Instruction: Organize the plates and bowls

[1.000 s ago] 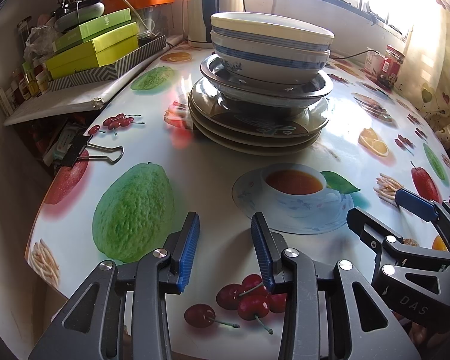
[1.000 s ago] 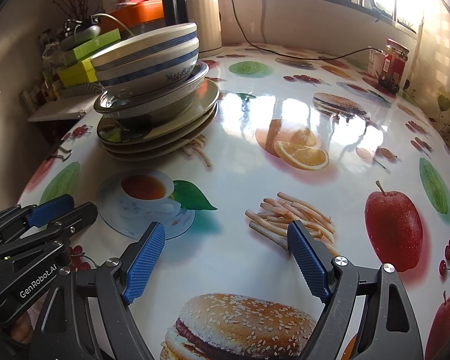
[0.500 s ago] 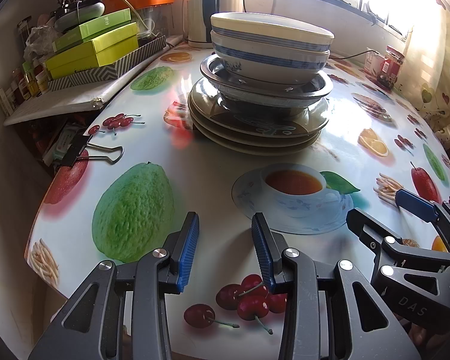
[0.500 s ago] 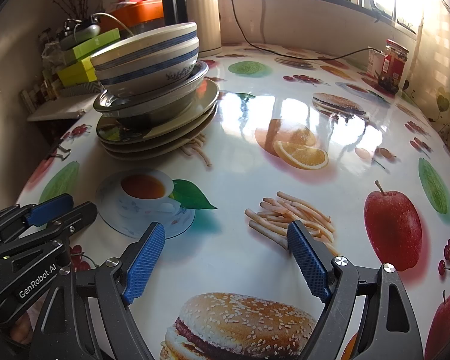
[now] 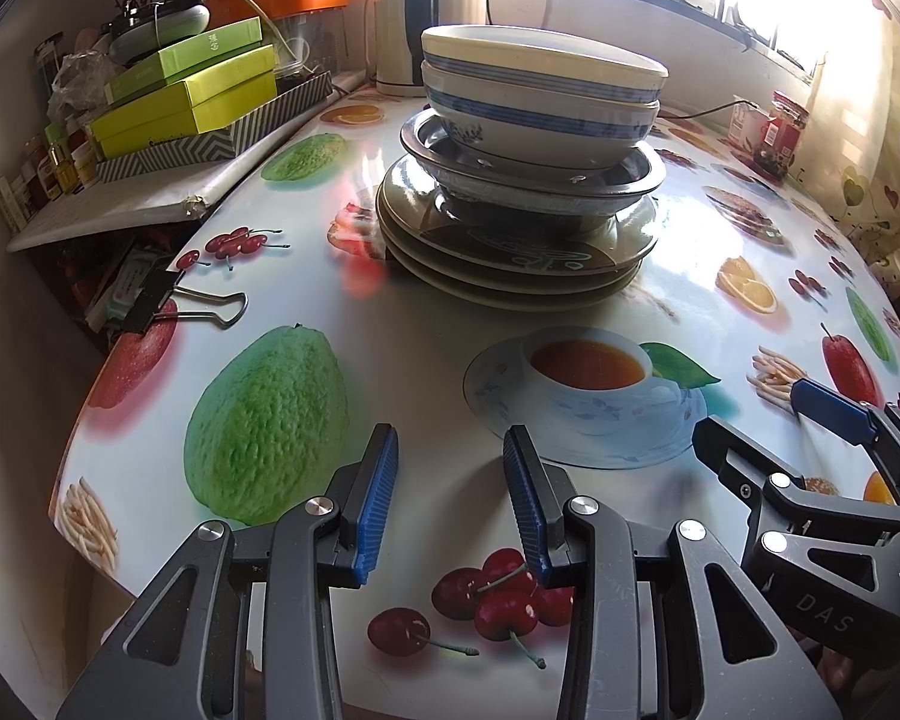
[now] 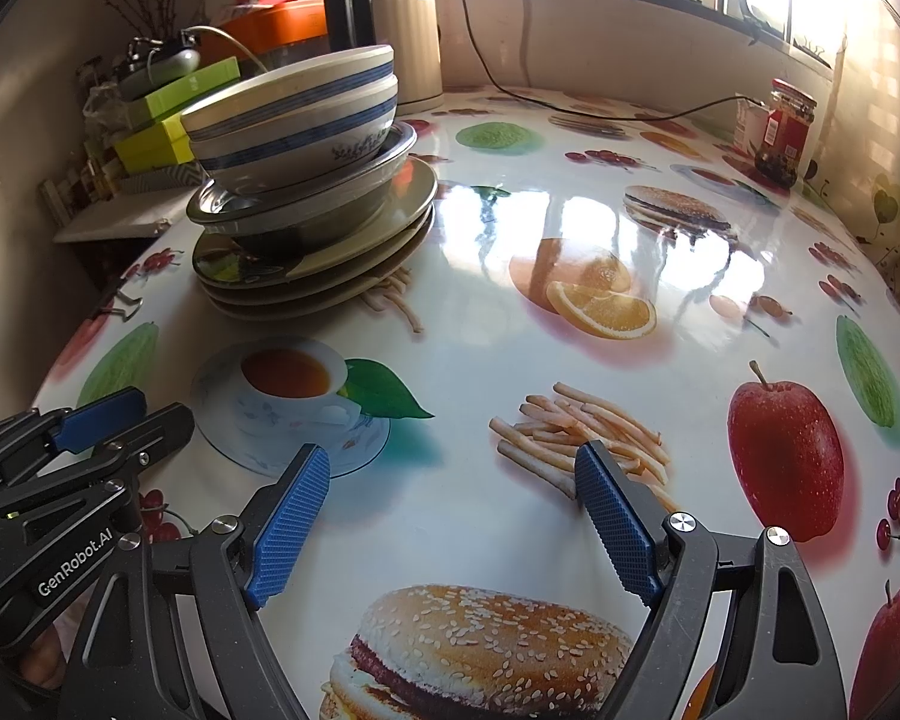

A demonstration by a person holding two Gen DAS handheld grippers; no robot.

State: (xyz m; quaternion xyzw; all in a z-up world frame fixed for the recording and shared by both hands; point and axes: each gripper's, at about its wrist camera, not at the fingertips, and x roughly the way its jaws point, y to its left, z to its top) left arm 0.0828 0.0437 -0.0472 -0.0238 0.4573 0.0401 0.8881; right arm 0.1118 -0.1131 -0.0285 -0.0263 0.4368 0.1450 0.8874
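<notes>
One stack of dishes stands on the fruit-print table (image 5: 420, 360). Two white bowls with blue bands (image 5: 540, 96) (image 6: 297, 114) sit nested on top, inside a steel bowl (image 5: 528, 180) (image 6: 330, 204). Under that lie several plates (image 5: 510, 264) (image 6: 324, 276). My left gripper (image 5: 450, 462) hovers over the near table edge, well short of the stack, open with a narrow gap and nothing between its blue pads. My right gripper (image 6: 450, 468) is beside it on the right, open wide and empty. Each gripper shows in the other's view, the left gripper (image 6: 120, 420) and the right gripper (image 5: 768, 420).
A black binder clip (image 5: 168, 300) lies near the left table edge. Green boxes (image 5: 192, 96) sit on a side shelf at the left. A kettle and cream flask (image 6: 402, 24) stand at the back, with a cable, and a red-lidded jar (image 6: 786, 132) at the far right.
</notes>
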